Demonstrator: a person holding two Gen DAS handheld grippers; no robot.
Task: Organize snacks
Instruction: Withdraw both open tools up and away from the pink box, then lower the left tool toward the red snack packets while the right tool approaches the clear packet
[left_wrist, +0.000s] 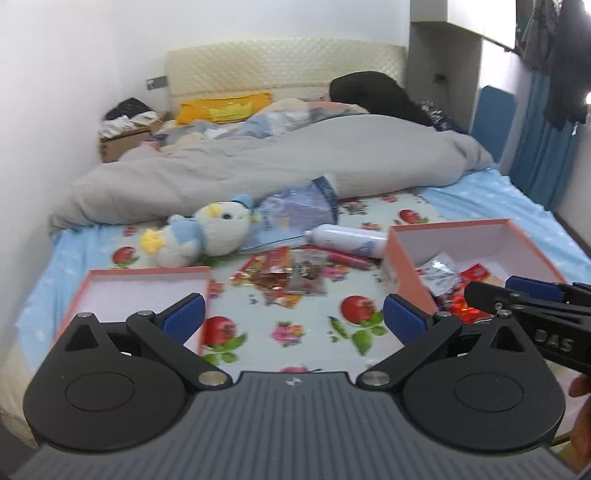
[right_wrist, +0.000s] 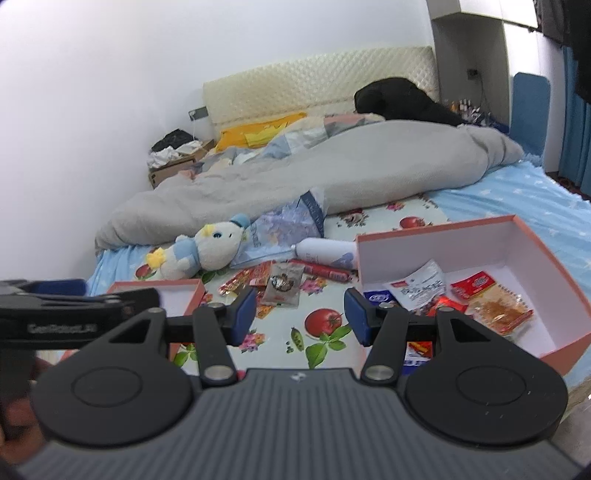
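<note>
Honestly both the left gripper (left_wrist: 294, 317) and right gripper (right_wrist: 300, 315) hang spread and empty, loose snack packets (left_wrist: 291, 278) sit mid-frame between the pink boxes (right_wrist: 532, 254), so grabbing that slippery overlapping pile might drag several together.

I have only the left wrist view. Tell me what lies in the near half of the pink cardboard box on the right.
Observer: A clear packet of orange dried snack lies flat on the white floor of the pink cardboard box.
Operator: Report the right tongs. I see only their side.
Observer: The right tongs stand open, with nothing between the blue pads.
Operator: Check the box's near left corner.
Observer: A blue and white packet lies there, partly hidden behind one tong finger.
</note>
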